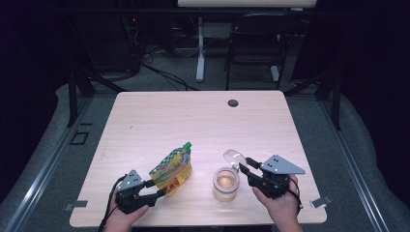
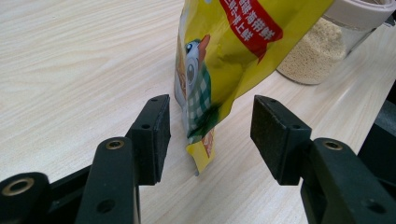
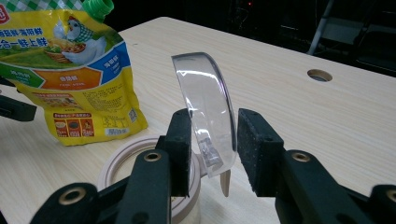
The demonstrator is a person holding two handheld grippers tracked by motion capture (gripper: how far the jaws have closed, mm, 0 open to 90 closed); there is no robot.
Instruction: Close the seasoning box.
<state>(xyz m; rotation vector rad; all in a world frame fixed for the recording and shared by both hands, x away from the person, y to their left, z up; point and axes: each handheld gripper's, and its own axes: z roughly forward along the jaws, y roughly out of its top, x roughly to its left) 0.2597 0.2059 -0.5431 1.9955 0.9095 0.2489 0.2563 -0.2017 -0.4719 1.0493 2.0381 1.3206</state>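
Observation:
A yellow stand-up pouch with a green cap stands on the wooden table, left of centre near the front. My left gripper is open; the pouch's lower corner sits between its pads without touching them. To the right stands a glass jar of pale granules, with its clear hinged lid flipped up. In the right gripper view the lid rises edge-on between the pads of my right gripper, which press on it. The jar's beige rim lies just below, and the pouch stands behind it.
A round cable hole sits near the table's far edge. A dark chair and a white desk leg stand beyond the table. The jar stands close behind the pouch in the left gripper view.

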